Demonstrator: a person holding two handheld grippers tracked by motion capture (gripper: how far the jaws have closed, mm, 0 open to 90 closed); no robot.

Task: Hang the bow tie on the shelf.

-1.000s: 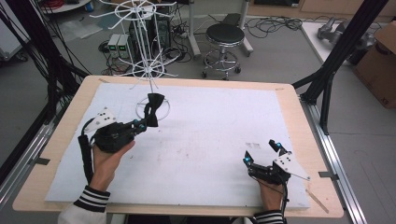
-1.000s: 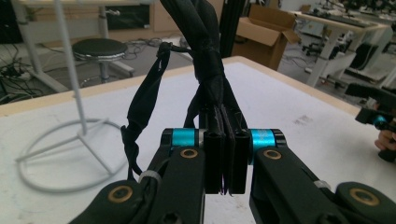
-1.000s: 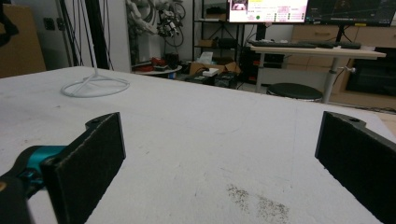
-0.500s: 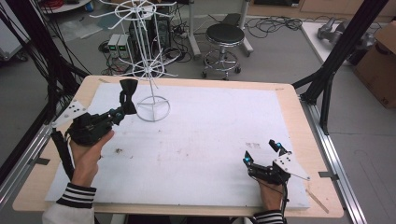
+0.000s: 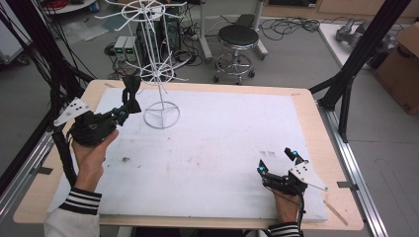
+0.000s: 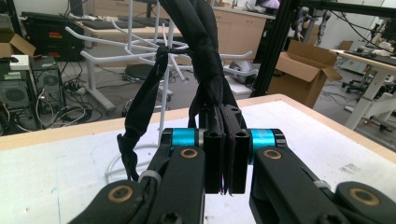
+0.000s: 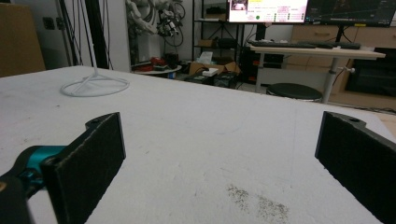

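— Since half a second ago, what has moved?

— Only the left gripper (image 5: pixel 120 114): it has drawn a little toward seven o'clock and now sits lower on the white foam-covered table (image 5: pixel 222 148). It carries the black fabric bow tie (image 5: pixel 131 94), which stands just at nine o'clock of the white wire display stand (image 5: pixel 159 74).

— How is it held?

— In the left gripper view the jaws are pinched tight on the bow tie's band (image 6: pixel 224 126), and a loose strap (image 6: pixel 140 116) hangs at their ten o'clock side.

— And the other hand?

— The right gripper (image 5: pixel 276 162) has stayed at five o'clock on the table, jaws spread wide with nothing between them; its own view shows the stand's ring base (image 7: pixel 95 86) far off at eleven o'clock.
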